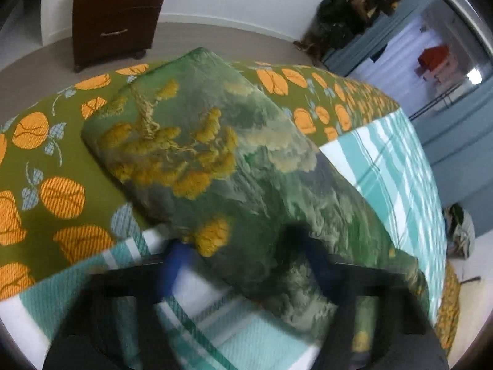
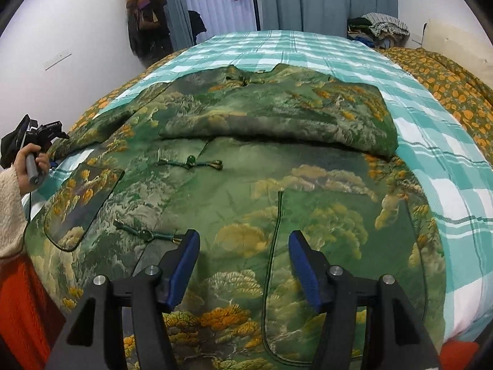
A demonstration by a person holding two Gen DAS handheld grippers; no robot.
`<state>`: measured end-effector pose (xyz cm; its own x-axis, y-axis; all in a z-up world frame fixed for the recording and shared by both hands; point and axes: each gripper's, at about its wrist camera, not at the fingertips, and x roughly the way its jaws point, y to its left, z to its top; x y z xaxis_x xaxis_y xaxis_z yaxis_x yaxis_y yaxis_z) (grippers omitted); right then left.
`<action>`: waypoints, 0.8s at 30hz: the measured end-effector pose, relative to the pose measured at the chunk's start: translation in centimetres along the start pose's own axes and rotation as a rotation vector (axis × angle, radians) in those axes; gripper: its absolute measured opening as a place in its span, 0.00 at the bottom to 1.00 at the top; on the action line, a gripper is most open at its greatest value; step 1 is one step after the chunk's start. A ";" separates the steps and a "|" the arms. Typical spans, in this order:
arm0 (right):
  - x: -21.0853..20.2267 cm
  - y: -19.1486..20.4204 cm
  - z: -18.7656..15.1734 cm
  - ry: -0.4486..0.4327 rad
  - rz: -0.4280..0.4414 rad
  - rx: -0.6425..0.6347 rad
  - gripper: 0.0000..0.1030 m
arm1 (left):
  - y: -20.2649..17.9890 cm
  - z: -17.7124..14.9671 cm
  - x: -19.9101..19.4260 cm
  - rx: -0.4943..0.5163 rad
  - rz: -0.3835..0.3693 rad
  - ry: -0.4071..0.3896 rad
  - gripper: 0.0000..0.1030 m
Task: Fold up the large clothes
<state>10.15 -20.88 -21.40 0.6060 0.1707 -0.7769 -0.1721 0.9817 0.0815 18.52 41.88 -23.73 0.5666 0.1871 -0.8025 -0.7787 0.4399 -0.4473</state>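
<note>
Fingers of the right claw stand spread and empty above the lower front of a green landscape-print jacket, touching no cloth. Beyond them the jacket lies face up on a checked blanket, one sleeve folded across the chest. At the far left a hand holds the left claw at the end of the other sleeve, which stretches out over the blanket and an orange-leaf bedspread. The sleeve runs between that claw's fingers, but blur hides whether they pinch it.

The step in hand looks to be folding this second sleeve inward. Done well, it means a firm pinch near the cuff, a low lift, and a straight carry across the chest, while the right claw pins the body so the quilted cloth does not drag.
</note>
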 end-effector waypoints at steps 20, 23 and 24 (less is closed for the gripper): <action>-1.8 -1.7 0.1 -0.075 0.014 0.071 0.60 | -27.3 -26.1 -15.2 1.302 -0.251 -0.363 0.09; -2.2 -2.5 -0.1 -0.080 0.004 0.087 0.60 | -27.6 -31.7 -12.7 1.428 -0.232 -0.275 0.16; -2.4 -2.8 -0.1 -0.084 0.001 0.092 0.60 | -27.6 -32.9 -12.1 1.454 -0.223 -0.252 0.22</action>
<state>9.11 -24.03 -19.83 0.6691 0.1744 -0.7224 -0.1033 0.9845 0.1420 24.26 -1.44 -14.65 0.7833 0.0760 -0.6169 0.1848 0.9192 0.3478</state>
